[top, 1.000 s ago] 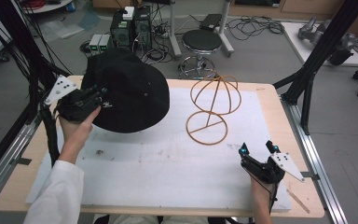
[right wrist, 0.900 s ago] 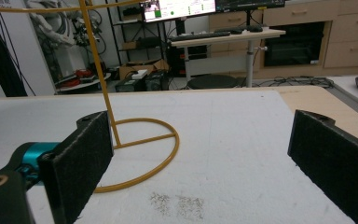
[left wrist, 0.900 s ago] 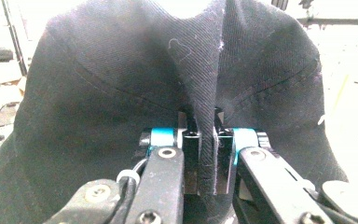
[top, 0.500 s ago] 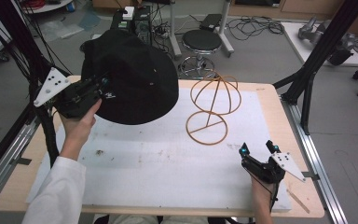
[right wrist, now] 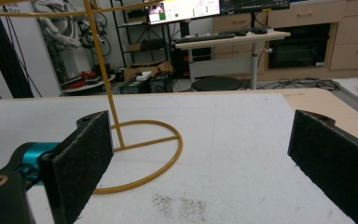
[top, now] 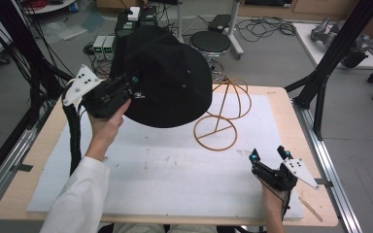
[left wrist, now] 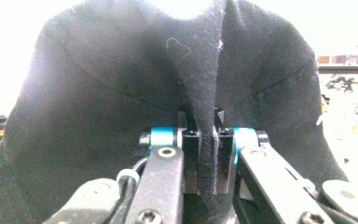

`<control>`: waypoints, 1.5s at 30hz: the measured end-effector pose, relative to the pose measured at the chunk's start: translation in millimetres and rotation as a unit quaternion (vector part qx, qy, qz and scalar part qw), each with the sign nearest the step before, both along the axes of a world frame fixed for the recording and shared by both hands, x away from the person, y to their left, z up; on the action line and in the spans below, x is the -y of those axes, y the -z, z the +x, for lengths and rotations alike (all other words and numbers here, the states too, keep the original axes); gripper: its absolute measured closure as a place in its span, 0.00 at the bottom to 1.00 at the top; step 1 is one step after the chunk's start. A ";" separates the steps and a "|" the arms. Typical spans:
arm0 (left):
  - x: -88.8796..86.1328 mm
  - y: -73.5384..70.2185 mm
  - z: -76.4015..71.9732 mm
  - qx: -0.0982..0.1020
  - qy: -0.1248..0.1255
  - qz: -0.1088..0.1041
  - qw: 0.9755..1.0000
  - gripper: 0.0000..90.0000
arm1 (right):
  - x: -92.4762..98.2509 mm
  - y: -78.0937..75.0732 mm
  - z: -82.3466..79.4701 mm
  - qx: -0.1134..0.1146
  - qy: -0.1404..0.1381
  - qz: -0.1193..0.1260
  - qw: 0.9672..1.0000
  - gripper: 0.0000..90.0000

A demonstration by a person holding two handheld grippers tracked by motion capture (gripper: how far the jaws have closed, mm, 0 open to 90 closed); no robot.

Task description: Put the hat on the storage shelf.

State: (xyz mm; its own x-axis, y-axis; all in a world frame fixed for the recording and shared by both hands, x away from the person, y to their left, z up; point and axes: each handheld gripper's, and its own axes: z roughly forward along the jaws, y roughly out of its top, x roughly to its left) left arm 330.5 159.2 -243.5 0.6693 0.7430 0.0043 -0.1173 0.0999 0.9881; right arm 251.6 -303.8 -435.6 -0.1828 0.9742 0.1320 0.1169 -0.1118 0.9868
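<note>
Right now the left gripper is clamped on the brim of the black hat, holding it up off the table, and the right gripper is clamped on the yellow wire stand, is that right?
Not quite. The right gripper holds nothing: the right gripper view shows its jaws wide apart, the yellow wire stand beyond them, untouched. The left gripper does clamp the black hat aloft.

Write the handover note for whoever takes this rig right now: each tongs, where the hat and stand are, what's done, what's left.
Left tongs: shut on the black hat, pinching a fold of its edge and holding it in the air, off the white mat.
Right tongs: open, holding nothing, resting at the mat's near right corner.
Wire hat stand: upright on the mat, bare, partly behind the hat.
Done: hat picked up.
Left, probably: set the hat over the stand, then release.
</note>
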 end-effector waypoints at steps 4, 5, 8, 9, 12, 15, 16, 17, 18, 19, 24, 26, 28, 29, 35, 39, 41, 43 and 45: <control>15.6 -0.9 4.4 -0.002 0.013 -0.003 1.000 0.96 | 0.5 -0.5 -0.5 0.003 -0.001 -0.001 1.000 0.07; 19.0 -1.2 5.3 -0.002 0.017 -0.003 1.000 0.96 | 0.5 -0.7 -0.5 0.004 -0.001 -0.002 1.000 0.06; 29.0 -2.7 7.6 -0.003 0.026 -0.006 1.000 0.96 | 0.1 -0.4 -0.2 0.001 -0.002 -0.003 1.000 0.06; 32.6 -3.3 8.7 -0.002 0.028 -0.007 1.000 0.96 | 0.1 -0.4 -0.2 0.001 -0.002 -0.003 1.000 0.06; 42.9 -6.5 12.3 -0.004 0.035 -0.005 0.999 0.96 | -0.3 -0.7 -0.4 0.003 -0.003 -0.006 1.000 0.06; 53.0 -9.5 16.5 -0.003 0.040 -0.006 0.999 0.96 | -0.6 -0.9 -0.7 0.004 -0.002 -0.007 1.000 0.06; 56.4 -10.3 18.0 -0.003 0.041 -0.008 0.999 0.96 | -0.9 -0.9 -0.5 0.003 -0.004 -0.006 1.000 0.06; 59.4 -11.1 19.3 -0.005 0.042 -0.009 0.999 0.96 | -0.9 -0.9 -0.5 0.003 -0.004 -0.006 1.000 0.06; 63.3 -11.9 21.2 -0.006 0.045 -0.009 0.999 0.96 | -1.1 -0.7 -0.2 0.002 -0.005 -0.008 1.000 0.06; 65.8 -12.5 22.4 -0.006 0.046 -0.009 0.999 0.96 | -1.5 -0.7 0.0 0.003 -0.006 -0.008 1.000 0.06; 82.9 -14.1 31.8 -0.011 0.050 -0.008 0.999 0.96 | -3.0 -1.0 -0.1 0.001 -0.009 -0.008 1.000 0.06; 89.7 -13.7 37.2 -0.017 0.050 -0.008 0.999 0.96 | -3.6 -1.1 0.2 0.004 -0.011 -0.009 1.000 0.06; 97.0 -13.8 42.8 -0.025 0.048 -0.006 0.999 0.96 | -3.9 -1.1 0.4 0.004 -0.011 -0.010 1.000 0.06; 101.1 -13.8 45.7 -0.028 0.049 -0.007 0.998 0.96 | -4.1 -1.2 0.9 0.004 -0.013 -0.011 1.000 0.06; 126.1 -9.9 65.1 -0.052 0.059 -0.013 0.997 0.96 | -6.3 -1.2 2.8 0.003 -0.014 -0.011 1.000 0.06; 143.4 -5.4 73.1 -0.063 0.068 -0.001 0.996 0.96 | -8.6 -3.0 1.8 0.012 -0.015 -0.022 1.000 0.06; 150.5 -3.4 75.1 -0.068 0.073 0.000 0.995 0.96 | -9.1 -2.8 2.2 0.008 -0.018 -0.022 1.000 0.06; 158.4 -2.0 76.5 -0.075 0.077 0.003 0.994 0.96 | -8.7 -2.9 2.2 0.009 -0.017 -0.022 1.000 0.06; 164.8 -1.8 77.0 -0.079 0.081 0.005 0.994 0.96 | -8.5 -2.9 2.2 0.010 -0.017 -0.022 1.000 0.06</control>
